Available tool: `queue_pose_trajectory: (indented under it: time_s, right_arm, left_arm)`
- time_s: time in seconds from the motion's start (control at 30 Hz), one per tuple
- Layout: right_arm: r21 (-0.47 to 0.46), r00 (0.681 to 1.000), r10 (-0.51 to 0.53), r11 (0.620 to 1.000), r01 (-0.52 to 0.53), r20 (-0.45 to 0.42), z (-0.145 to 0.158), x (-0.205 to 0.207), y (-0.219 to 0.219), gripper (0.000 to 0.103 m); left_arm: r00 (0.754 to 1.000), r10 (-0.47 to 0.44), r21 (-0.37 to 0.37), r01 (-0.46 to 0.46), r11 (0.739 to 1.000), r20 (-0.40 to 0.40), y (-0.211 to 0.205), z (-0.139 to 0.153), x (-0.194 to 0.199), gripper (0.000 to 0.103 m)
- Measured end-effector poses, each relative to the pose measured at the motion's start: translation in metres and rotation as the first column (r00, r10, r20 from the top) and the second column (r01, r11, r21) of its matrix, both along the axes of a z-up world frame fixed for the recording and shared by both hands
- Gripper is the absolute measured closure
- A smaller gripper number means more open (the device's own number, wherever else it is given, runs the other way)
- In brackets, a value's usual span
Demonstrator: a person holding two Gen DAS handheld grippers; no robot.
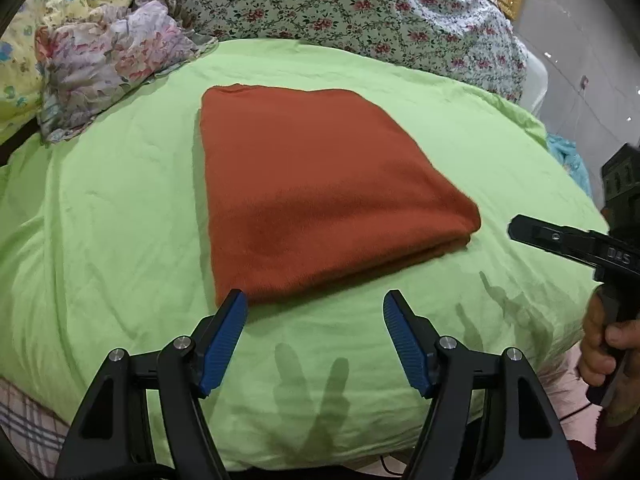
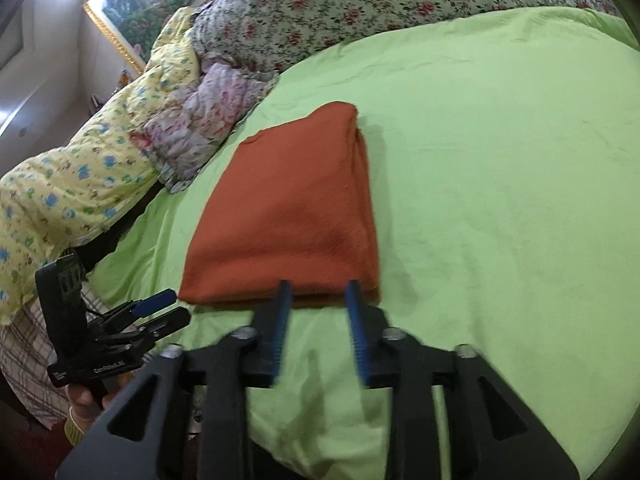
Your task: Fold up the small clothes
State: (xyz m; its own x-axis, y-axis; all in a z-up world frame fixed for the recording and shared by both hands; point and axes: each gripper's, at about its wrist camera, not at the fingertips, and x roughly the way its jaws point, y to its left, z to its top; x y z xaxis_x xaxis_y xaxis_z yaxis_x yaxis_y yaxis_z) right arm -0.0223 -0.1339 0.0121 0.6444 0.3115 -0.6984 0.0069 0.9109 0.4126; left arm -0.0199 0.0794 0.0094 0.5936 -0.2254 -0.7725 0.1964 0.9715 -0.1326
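Note:
A rust-orange garment (image 1: 312, 192) lies folded into a neat rectangle on the light green bedsheet (image 1: 120, 240). My left gripper (image 1: 316, 300) is open just short of the garment's near edge, its blue pads wide apart with nothing between them. In the right wrist view the same folded garment (image 2: 288, 216) lies ahead on the sheet (image 2: 500, 200). My right gripper (image 2: 318, 286) hovers at its near edge with the jaws apart and no cloth pinched. The right gripper (image 1: 552, 236) also shows at the right of the left wrist view, held by a hand (image 1: 600, 344). The left gripper (image 2: 160, 304) appears at lower left.
A crumpled pink floral cloth (image 1: 108, 64) and a yellow flowered quilt (image 2: 80, 184) lie left of the garment. A floral bedspread (image 1: 360, 12) is piled behind it. A gold-framed picture (image 2: 120, 12) hangs on the wall. The bed's front edge drops off below the grippers.

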Motion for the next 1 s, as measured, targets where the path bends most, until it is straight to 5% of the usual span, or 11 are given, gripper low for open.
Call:
queue_pose_trajectory:
  time_s: [0.27, 1.0]
  right_arm:
    - [-0.014, 0.999, 0.047, 0.999, -0.047, -0.006, -0.009, -0.024, 0.023, 0.059]
    - [-0.039, 0.997, 0.071, 0.997, -0.073, -0.029, -0.021, -0.034, 0.040, 0.046]
  left_arm:
    - [0.999, 0.027, 0.051, -0.025, 0.998, -0.026, 0.007, -0.013, -0.022, 0.029]
    - [0.990, 0.126, 0.030, -0.124, 0.992, -0.064, 0.034, -0.026, -0.039, 0.024]
